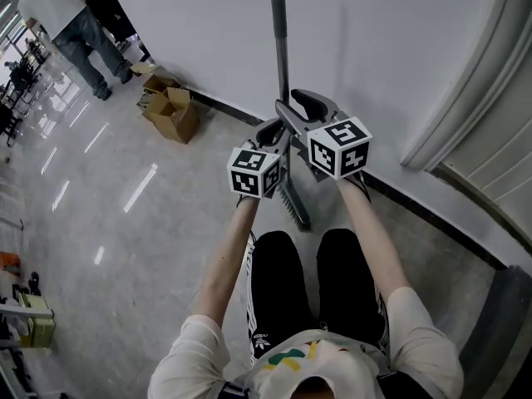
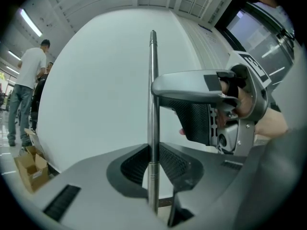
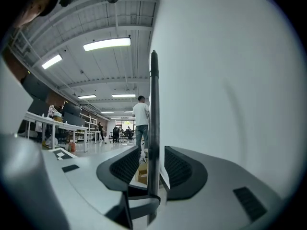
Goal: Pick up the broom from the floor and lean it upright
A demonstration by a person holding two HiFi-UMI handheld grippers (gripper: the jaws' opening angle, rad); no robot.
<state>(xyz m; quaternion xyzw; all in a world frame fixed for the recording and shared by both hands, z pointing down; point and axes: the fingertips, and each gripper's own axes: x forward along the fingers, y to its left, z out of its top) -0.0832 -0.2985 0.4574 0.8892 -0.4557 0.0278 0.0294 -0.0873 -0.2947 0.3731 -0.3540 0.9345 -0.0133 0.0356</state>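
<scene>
Upright broom handle between the right gripper's parted fingers, white wall alongside, a person beyond.

Broom upright before wall, cardboard boxes on floor leftward.

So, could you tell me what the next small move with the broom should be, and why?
Probably tip the top of the broom handle onto the wall, then let go. The left gripper is clamped on the handle, the right gripper has its fingers apart around it, and the broom head sits on the floor near the wall; whether the top touches is unclear.
</scene>
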